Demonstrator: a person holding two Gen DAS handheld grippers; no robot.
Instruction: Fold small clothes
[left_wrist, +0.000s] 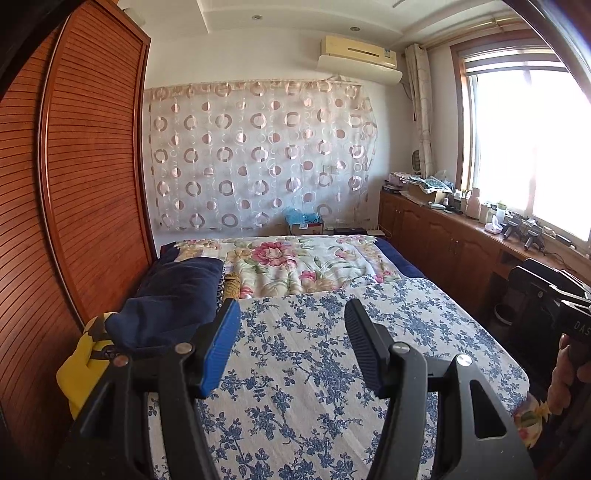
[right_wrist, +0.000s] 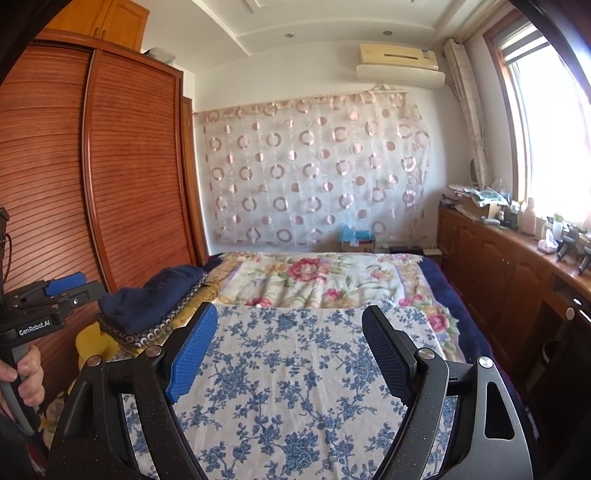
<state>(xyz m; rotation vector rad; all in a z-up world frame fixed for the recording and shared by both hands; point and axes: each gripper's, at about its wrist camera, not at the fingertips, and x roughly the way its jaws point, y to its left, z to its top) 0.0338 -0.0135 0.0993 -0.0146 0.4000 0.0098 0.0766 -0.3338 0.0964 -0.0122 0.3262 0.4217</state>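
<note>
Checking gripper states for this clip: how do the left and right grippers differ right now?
The right gripper stands with its jaws wider apart than the left gripper. The left one sits nearer the folded navy garment by the wardrobe; the right one hovers over the middle of the blue-flowered cloth. Both are open, hold nothing, and have one blue pad and one black pad.

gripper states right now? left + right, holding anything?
Left gripper: open, nothing between the jaws, above the blue-flowered cloth.
Right gripper: open, wider, also empty.
</note>
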